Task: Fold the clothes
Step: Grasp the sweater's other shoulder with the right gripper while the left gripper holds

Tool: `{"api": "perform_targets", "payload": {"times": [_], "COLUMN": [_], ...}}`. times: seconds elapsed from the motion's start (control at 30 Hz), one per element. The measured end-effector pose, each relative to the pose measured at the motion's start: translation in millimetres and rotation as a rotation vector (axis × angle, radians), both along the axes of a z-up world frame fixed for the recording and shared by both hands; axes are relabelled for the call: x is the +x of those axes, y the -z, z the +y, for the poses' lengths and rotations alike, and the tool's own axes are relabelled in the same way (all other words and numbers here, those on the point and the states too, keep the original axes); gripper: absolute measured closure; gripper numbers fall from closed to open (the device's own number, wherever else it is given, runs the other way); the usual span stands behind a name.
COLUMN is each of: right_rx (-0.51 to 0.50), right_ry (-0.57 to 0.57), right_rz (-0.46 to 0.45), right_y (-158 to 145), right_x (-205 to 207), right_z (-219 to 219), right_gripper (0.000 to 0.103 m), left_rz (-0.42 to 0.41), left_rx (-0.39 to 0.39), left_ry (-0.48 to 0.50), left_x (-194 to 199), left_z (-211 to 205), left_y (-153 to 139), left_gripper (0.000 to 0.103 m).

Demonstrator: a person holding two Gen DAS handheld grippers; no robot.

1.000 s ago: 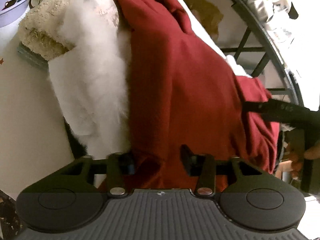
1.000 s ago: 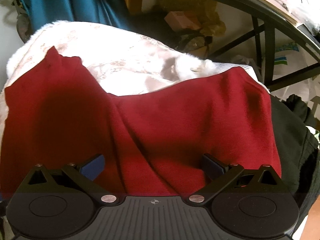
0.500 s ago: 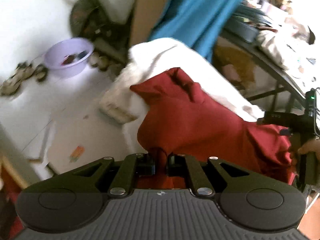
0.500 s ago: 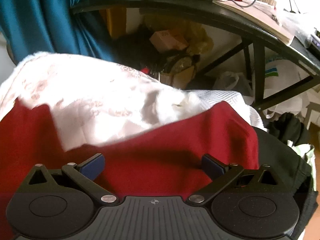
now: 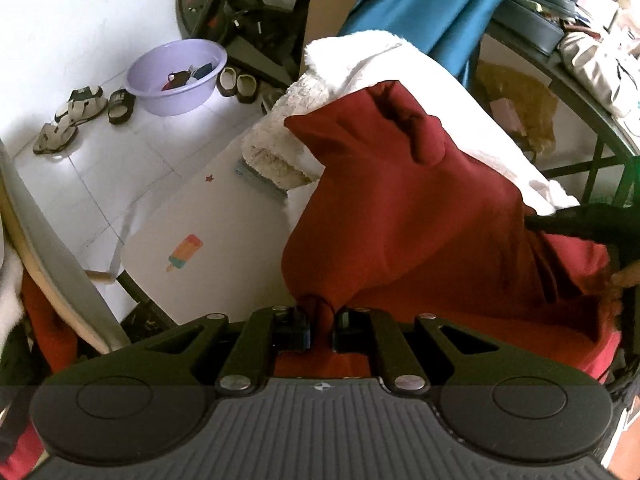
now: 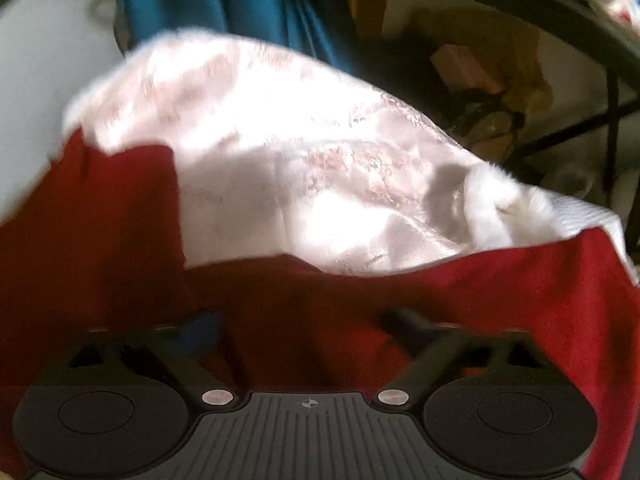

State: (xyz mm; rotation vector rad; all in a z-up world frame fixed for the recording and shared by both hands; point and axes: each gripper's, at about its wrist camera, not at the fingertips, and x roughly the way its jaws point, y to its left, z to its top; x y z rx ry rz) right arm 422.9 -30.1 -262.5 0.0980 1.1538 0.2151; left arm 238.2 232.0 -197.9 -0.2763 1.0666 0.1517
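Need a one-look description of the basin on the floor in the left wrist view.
Start at the white tiled floor in the upper left of the left wrist view, beyond the white table with the popsicle sticker. The basin sits there between sandals and a pair of slip-on shoes. It is the only round lilac plastic tub, with a few small items inside.

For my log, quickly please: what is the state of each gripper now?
Left gripper: closed, pinching the red cloth.
Right gripper: open, fingers apart over the red cloth, holding nothing.
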Motion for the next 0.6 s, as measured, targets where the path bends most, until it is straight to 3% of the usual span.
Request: {"api": "perform_targets", "payload": {"times": [0.03,0.07,0.13,0.2,0.33,0.43,0.5,0.6], "right_rx": [0.033,0.066,0.124,0.132,0.105,0.059,0.074,0.026], "right_ry": [0.021,0.042,0.089,0.135,0.21,0.278,0.288,0.217], "right_rz": [0.001,0.002,-0.016,-0.053,-0.033,0.045,0.162,0.19], "right_y": [-3.2,-6.3,-16.6,-32.4,-52.3,-50.4,-35.0,-28.3], "right_x": [-1.6,-3.3,-11.0,-27.8,-66.7,-100.6,-112.7,-110.2], "right_z": [-7.7,-15.3,-31.8,-46.2,-62.9,-70.1,-72.2,-60.8], "right_gripper": [0.096,0.101,0.101,0.102,0.102,0.102,0.102,0.095], "left_rz": [0.003,0.007,0.012,0.015,0.038,0.068,0.097,0.144], "left_rx": [0.0,-0.001,-0.002,-0.003,-0.005,-0.005,-0.006,-0.039], "left_ry": [-0.003,-0.006,-0.004,0.006,0.009,-0.012,-0.032,-0.073], "left_x": [-1.1,-2.2,-3.9,-5.0,-10.7,-16.6,-21.5,-29.0], "left_z": [-0.1,-0.1,-1.4,-3.7,-4.9,-2.1,1.1,8.8], "left_y": [-0.5,-1.0,-1.9,-2.6,0.7,7.6,14.7,25.3], "left_gripper": [0.094,0.094,0.094,0.094,0.094,0.094,0.094,0.094]}}
